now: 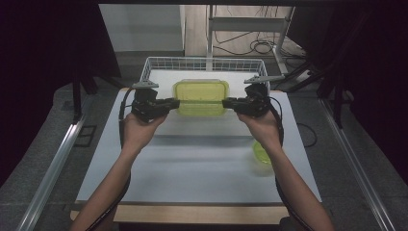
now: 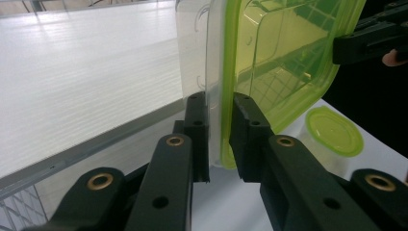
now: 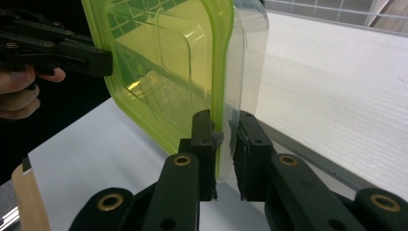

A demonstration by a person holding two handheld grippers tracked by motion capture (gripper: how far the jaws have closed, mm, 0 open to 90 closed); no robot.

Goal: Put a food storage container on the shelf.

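Item: box, clear body with a yellow-green lid, rectangular with rounded corners. It is held above the white table, toward 12 o'clock of the tabletop, just in front of the wire basket.

Left gripper: seen at 9 o'clock of the box. Its jaws are pinched on the box's short edge; in the left gripper view one jaw is pressed on the clear body side, the other on the lid rim.

Right gripper: seen at 3 o'clock of the box. Its jaws are clamped on the opposite short edge; in the right gripper view the lid rim and clear wall are caught between them.

Box attitude: roughly level in the high view, carried between the two grippers, clear of the table.

Other item: a small round tub with a green lid, set on the table at about 4 o'clock of the box, well apart from it and beside the right forearm. It is also seen in the left gripper view.
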